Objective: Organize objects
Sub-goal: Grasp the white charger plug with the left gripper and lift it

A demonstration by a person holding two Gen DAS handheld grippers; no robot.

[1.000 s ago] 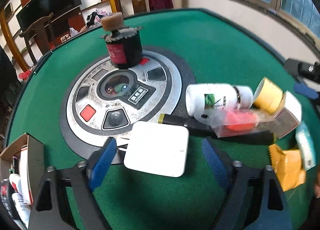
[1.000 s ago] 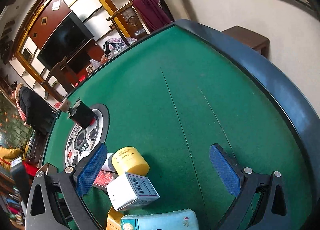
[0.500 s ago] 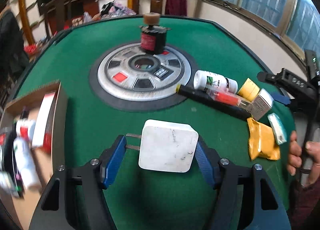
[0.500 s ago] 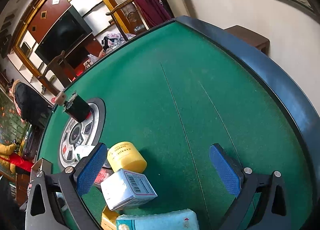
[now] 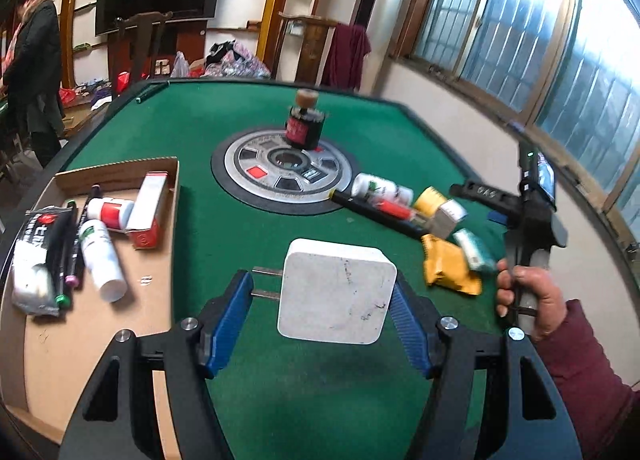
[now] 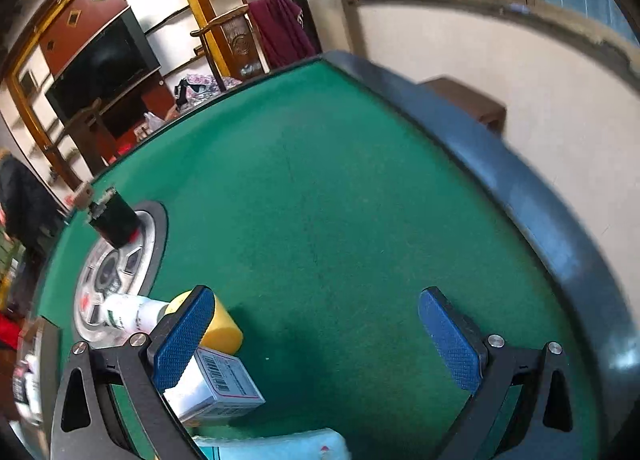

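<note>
Two wrist views over one green table.
Left looks across it from above; right looks low toward its far rim; both show the central dial.

Black gripper frames, blue ribbed pads — silver screws, seemingly maroon sleeve

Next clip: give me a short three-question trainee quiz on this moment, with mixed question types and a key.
1. True or false: the left gripper holds the white charger between its blue pads.
2. Which way do the charger's metal prongs point in the left wrist view? A) left, toward the cardboard box B) right, toward the orange packet
3. Fill in: the right gripper is ____ above the green table.

Key: 1 true; 2 A; 3 open.
</note>
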